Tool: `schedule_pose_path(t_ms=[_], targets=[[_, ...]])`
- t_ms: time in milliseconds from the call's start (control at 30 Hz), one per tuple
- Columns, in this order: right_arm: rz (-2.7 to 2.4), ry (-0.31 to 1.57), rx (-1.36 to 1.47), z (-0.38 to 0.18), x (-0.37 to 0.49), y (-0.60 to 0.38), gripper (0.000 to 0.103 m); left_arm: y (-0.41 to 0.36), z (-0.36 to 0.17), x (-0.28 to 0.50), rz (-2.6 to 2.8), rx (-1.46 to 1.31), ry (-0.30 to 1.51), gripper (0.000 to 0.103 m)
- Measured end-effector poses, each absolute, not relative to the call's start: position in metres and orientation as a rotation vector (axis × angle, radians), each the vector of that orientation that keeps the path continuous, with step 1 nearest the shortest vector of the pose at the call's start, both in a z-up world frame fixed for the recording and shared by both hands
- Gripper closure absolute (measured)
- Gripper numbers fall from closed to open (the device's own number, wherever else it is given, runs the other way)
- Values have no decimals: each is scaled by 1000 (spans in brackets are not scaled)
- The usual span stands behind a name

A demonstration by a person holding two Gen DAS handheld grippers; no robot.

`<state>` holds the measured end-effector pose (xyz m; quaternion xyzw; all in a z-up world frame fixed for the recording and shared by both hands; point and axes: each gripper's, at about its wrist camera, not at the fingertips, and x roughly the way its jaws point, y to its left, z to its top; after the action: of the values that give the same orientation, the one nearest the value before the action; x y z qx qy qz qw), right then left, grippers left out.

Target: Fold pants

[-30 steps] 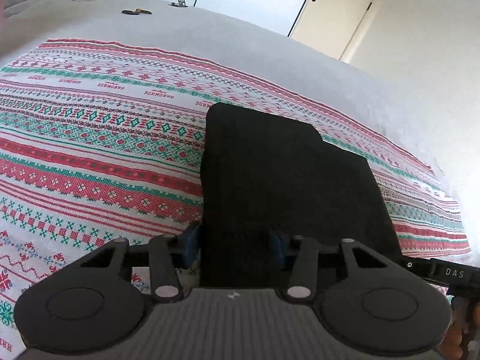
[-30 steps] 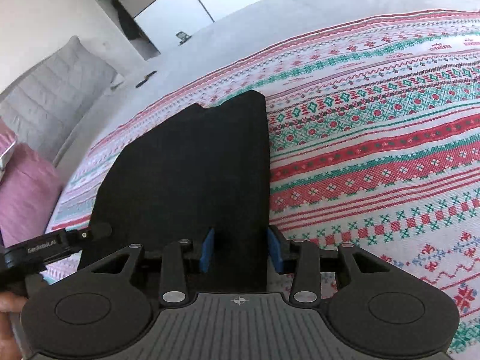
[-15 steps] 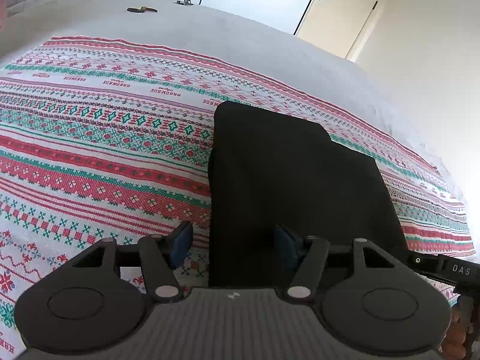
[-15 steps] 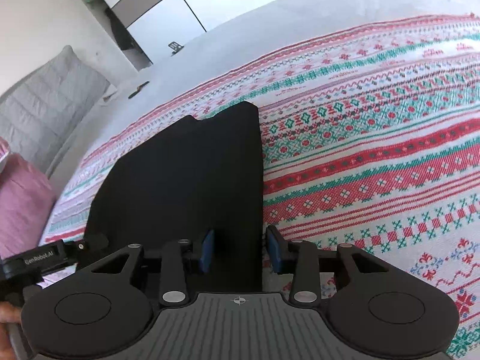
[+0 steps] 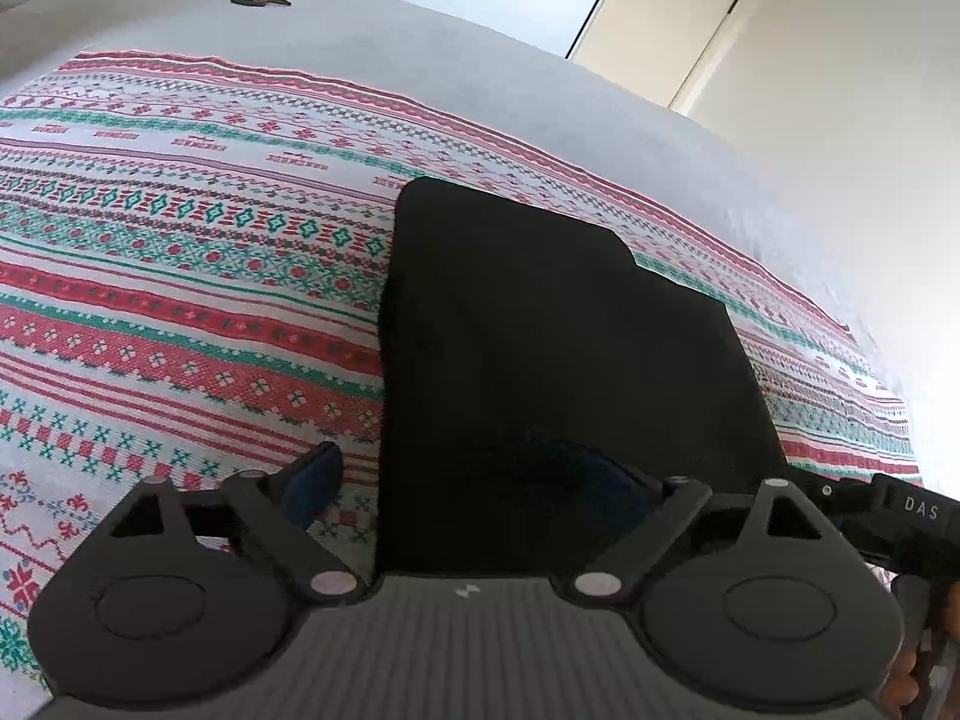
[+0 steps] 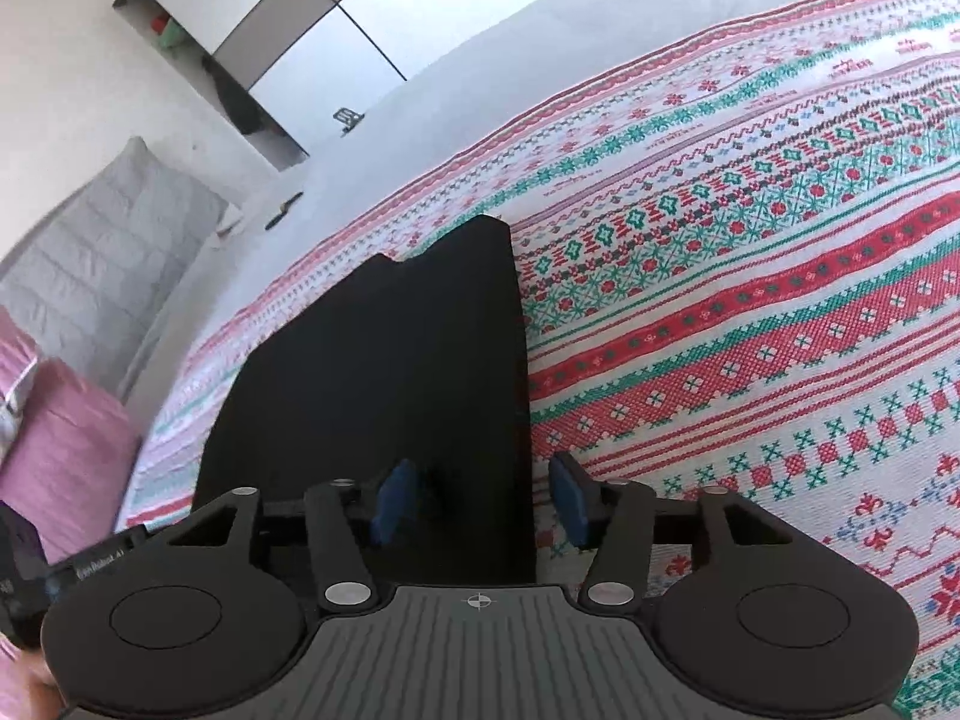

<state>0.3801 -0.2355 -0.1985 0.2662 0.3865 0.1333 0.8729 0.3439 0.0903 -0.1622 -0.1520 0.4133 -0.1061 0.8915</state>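
Black folded pants (image 5: 540, 348) on a red, green and white patterned blanket (image 5: 180, 276), near edge hidden behind both tool bodies. Folds and seams lost in the dark cloth. Right blue pad of the left gripper (image 5: 474, 480) barely legible against the fabric.

Only in the left wrist view: a cream door (image 5: 672, 12) and a small dark object (image 5: 261, 0) on the grey bedsheet. Only in the right wrist view: a grey pillow (image 6: 102, 252) and pink bedding (image 6: 54, 438).

Left gripper spread wide, straddling the pants' left edge. Right gripper (image 6: 480, 501) open too, straddling the right edge; whether any pad touches the cloth is unclear.
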Motion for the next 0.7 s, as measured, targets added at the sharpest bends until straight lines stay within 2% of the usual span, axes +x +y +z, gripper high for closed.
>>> schedule_pose_path(t_ms=[100, 133, 200, 367, 400, 500, 533, 600, 700], targets=[[283, 799, 518, -199, 382, -231, 50, 87, -162, 344, -213, -289, 851, 22], [287, 797, 494, -199, 383, -228, 50, 86, -162, 343, -208, -277, 844, 31], [295, 793, 427, -196, 388, -222, 51, 85, -162, 344, -224, -272, 837, 38], [311, 779, 375, -199, 412, -219, 51, 91, -164, 349, -229, -304, 844, 38], [318, 776, 362, -199, 418, -218, 53, 91, -163, 349, -234, -307, 846, 38], [314, 787, 407, -202, 434, -221, 86, 94, -164, 352, -253, -318, 853, 37], [301, 796, 469, -205, 438, -228, 91, 95, -164, 352, -259, -324, 855, 36], [281, 800, 575, -212, 442, -240, 97, 99, -164, 352, -268, -343, 861, 36], [264, 799, 641, -216, 441, -248, 97, 107, -164, 354, -274, -403, 871, 35]])
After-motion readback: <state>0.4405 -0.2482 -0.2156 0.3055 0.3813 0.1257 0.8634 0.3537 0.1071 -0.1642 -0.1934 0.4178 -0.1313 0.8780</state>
